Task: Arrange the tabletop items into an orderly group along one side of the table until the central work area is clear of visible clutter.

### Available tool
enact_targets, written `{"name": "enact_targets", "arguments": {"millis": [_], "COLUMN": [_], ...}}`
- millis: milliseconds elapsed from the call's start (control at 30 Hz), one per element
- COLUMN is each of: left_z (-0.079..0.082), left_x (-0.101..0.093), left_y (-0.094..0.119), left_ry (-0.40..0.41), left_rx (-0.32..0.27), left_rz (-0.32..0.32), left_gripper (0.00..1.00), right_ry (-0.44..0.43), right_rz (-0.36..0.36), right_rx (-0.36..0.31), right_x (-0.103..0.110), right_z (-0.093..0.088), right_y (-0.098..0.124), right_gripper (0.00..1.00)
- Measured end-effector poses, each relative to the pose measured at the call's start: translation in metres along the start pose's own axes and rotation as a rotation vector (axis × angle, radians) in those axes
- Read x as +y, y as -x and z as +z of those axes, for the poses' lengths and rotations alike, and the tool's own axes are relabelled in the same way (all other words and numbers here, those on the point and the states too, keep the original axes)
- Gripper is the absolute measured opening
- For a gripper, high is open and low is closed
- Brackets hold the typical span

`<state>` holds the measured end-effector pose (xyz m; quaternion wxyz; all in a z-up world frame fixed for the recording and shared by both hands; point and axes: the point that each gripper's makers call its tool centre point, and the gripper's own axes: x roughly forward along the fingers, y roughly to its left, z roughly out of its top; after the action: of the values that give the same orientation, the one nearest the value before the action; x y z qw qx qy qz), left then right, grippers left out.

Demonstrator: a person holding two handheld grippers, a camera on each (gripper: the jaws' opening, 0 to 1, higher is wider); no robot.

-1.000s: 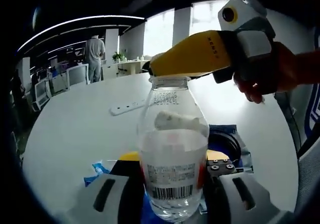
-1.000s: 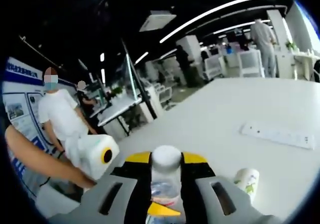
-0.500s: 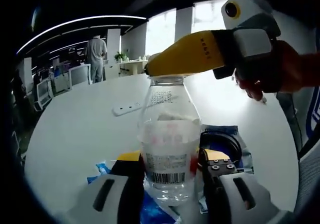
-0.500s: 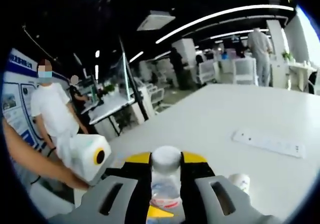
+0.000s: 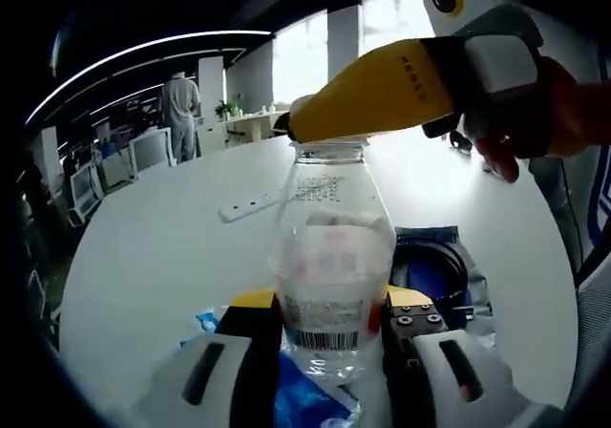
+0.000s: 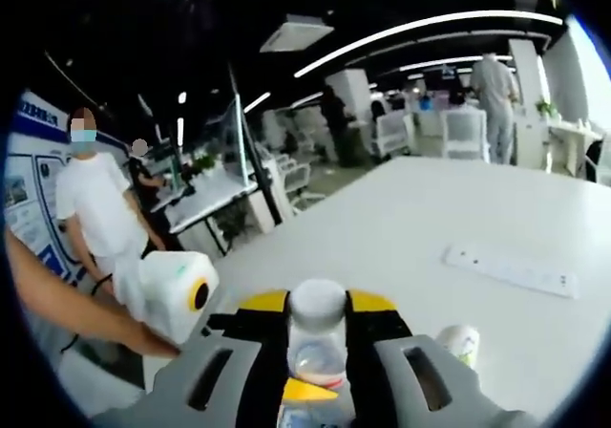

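Two handheld grippers hold one clear plastic bottle (image 5: 331, 275) above a white table (image 5: 153, 256).

In the left gripper view, the left gripper (image 5: 329, 337) clamps the bottle's lower body between its yellow-tipped jaws, with the bottle upright. The right gripper (image 5: 329, 127) reaches in from the upper right, held level by a hand (image 5: 549, 122), and its yellow jaws close on the bottle's neck. In the right gripper view, the white cap (image 6: 317, 301) sits pinched between those jaws. A blue packet (image 5: 441, 275) lies on the table just behind the bottle, blue wrappers (image 5: 286, 399) lie beneath it, and a white power strip (image 5: 250, 205) lies farther back. A small paper cup (image 6: 460, 342) stands nearby.
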<state>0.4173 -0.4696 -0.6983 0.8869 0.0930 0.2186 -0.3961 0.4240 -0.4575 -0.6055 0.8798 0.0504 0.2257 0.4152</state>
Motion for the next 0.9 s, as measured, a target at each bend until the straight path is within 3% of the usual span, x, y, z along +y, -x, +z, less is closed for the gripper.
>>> {"name": "enact_targets", "arguments": {"millis": [267, 467, 600, 767, 900], "left_z": [-0.004, 0.0, 0.001, 0.001, 0.001], "left_x": [0.0, -0.002, 0.002, 0.001, 0.0], "left_y": [0.005, 0.002, 0.002, 0.001, 0.001], "left_ry": [0.003, 0.031, 0.052, 0.044, 0.036], "left_rx": [0.005, 0.003, -0.004, -0.02, -0.037], "left_rz": [-0.031, -0.029, -0.007, -0.031, -0.058], "left_gripper": [0.39, 0.45, 0.42, 0.4, 0.37], "right_ry": [-0.019, -0.03, -0.041, -0.046, -0.057], "right_rz": [0.071, 0.022, -0.003, -0.023, 0.001], "right_rx": [0.003, 0.005, 0.003, 0.008, 0.004], "right_x": [0.012, 0.015, 0.016, 0.016, 0.018], "right_z": [0.0, 0.001, 0.001, 0.0, 0.0], "right_y": [-0.003, -0.006, -0.005, -0.005, -0.005], "right_gripper": [0.19, 0.18, 0.18, 0.18, 0.19]}}
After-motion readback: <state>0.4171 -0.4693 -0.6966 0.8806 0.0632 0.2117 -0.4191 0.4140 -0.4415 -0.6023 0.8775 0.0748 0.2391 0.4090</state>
